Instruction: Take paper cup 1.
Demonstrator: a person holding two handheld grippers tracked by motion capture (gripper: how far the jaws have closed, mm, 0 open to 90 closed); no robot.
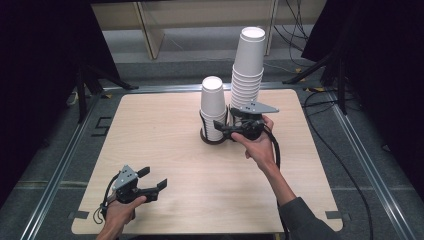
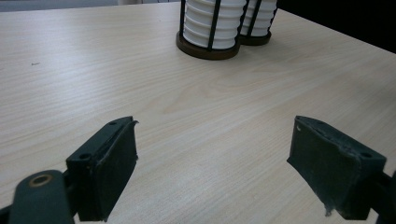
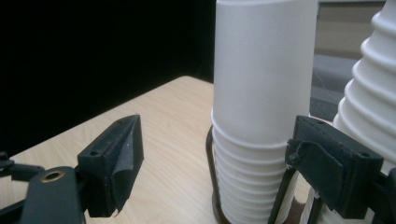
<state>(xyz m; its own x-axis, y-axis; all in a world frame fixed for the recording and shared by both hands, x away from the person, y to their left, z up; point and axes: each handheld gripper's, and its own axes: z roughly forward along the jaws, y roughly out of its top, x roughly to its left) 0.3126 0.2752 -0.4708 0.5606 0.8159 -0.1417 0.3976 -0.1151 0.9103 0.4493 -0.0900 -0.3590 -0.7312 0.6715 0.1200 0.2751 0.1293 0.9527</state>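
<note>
Two stacks of white paper cups stand in black wire holders at the middle back of the wooden table (image 1: 165, 125): a short stack (image 1: 213, 107) and, to its right, a tall stack (image 1: 247, 65). My right gripper (image 1: 223, 126) is level with the foot of the short stack, open. In the right gripper view the short stack (image 3: 261, 93) rises just ahead between the spread jaws of the right gripper (image 3: 217, 123), and the tall stack (image 3: 373, 107) is behind the right jaw. My left gripper (image 1: 152, 179) rests open near the front left. It faces the holders (image 2: 210, 44) across bare wood.
Cables trail over the floor at the right of the table (image 1: 320, 115). Black stands and drapes flank both sides, and a pale shelf unit (image 1: 150, 30) sits behind. Bare wood lies between the left gripper (image 2: 214, 123) and the cup holders.
</note>
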